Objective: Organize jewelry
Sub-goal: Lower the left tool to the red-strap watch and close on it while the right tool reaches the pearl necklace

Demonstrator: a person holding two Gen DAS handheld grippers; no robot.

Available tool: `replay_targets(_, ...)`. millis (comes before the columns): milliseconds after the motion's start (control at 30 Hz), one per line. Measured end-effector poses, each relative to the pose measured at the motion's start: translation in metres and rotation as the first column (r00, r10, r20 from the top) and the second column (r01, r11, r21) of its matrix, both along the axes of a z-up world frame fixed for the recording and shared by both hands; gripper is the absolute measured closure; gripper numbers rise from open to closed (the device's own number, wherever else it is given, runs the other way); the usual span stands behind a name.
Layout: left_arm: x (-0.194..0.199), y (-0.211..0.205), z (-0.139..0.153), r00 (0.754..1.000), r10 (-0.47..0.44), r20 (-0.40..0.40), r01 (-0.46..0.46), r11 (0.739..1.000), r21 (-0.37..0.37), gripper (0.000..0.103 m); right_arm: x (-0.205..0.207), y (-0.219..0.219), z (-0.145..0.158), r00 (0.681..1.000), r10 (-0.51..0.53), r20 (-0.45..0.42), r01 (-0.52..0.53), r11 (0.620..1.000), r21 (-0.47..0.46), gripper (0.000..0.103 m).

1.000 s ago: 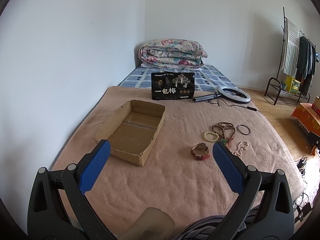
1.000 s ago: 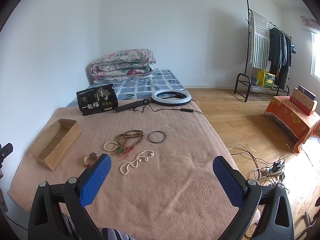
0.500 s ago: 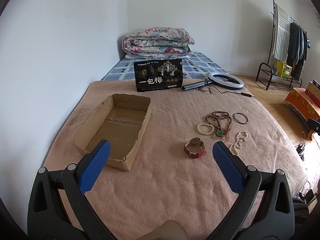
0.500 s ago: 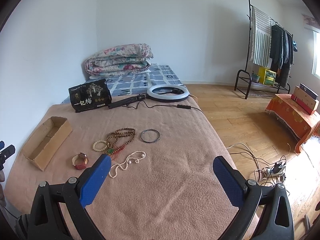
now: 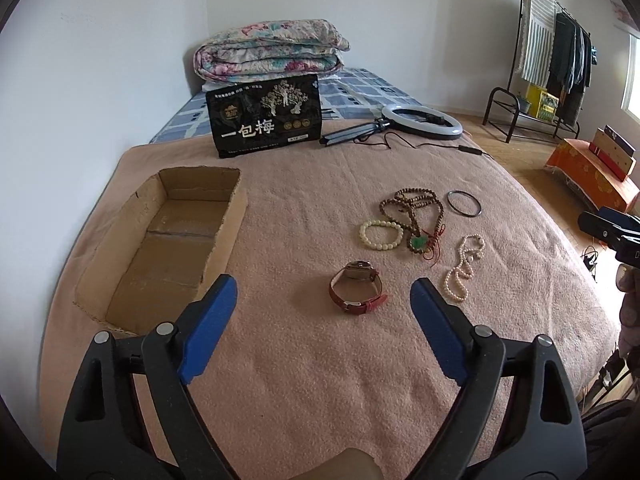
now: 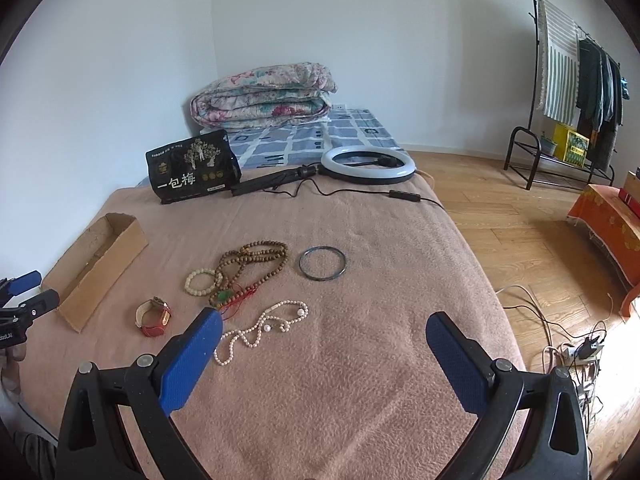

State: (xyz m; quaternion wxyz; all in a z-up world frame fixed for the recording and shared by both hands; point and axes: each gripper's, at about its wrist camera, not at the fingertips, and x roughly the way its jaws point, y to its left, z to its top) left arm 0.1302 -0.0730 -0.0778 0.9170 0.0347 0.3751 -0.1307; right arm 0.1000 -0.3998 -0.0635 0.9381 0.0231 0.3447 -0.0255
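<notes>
Both my grippers hang over the pink blanket spread on the bed, angled down at it.

Left gripper: its jaws are closing but the blue pads stand well apart, nothing between them. The watch, red strap, lies on the blanket just ahead of the gap, clear of both pads. In the right wrist view the left gripper shows only at the left edge, beside the box.

Right gripper: jaws wide, nothing held. Its left pad sits just beside the tail of the pearl necklace, and I cannot tell whether it touches.

Jewelry, all loose on the blanket in one cluster:
- cream bead bracelet, beside the watch on its far side
- brown wooden bead strand in a tangle, with a green pendant and red cord at its near end
- dark thin bangle, apart from the beads on the far right of the cluster
- pearl necklace, nearest the right edge of the bed

The cardboard box, open-topped, sits left of the cluster, well apart from it, with no jewelry inside.

At the far end of the blanket: a black packet with white characters standing upright, a ring light lying flat with its cable, and a folded floral quilt behind.
</notes>
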Motion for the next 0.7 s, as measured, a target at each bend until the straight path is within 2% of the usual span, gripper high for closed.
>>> replay_targets(133, 0.013, -0.008, -0.018, 0.999, -0.018, -0.047, 0.018, 1.0, -0.002, 0.023, 0.016, 0.001, -0.018, 0.999, 0.031, -0.037, -0.031, 0.999, -0.011, 0.003)
replay_targets(300, 0.022, -0.019, -0.035, 0.996, -0.042, -0.075, 0.043, 0.999, 0.015, 0.025, 0.036, 0.005, -0.038, 0.991, 0.095, -0.099, -0.099, 0.994, -0.04, 0.01)
replay_targets(367, 0.026, -0.022, -0.041, 0.995, -0.047, -0.09, 0.048, 0.999, 0.014, 0.029, 0.045, 0.006, -0.046, 0.983, 0.125, -0.135, -0.131, 0.991, -0.038, 0.014)
replay_targets(467, 0.033, -0.025, -0.051, 0.992, -0.049, -0.116, 0.051, 0.999, 0.008, 0.033, 0.056, 0.006, -0.058, 0.966, 0.177, -0.19, -0.172, 0.984, 0.041, 0.023)
replay_targets(600, 0.041, -0.03, -0.065, 0.989, -0.053, -0.142, 0.055, 0.998, 0.008, 0.035, 0.066, 0.016, -0.073, 0.942, 0.249, -0.226, -0.22, 0.965, 0.143, 0.027)
replay_targets(700, 0.047, -0.032, -0.072, 0.986, -0.052, -0.158, 0.053, 0.999, 0.002, 0.04, 0.072, 0.026, -0.084, 0.922, 0.297, -0.249, -0.25, 0.946, 0.204, 0.033)
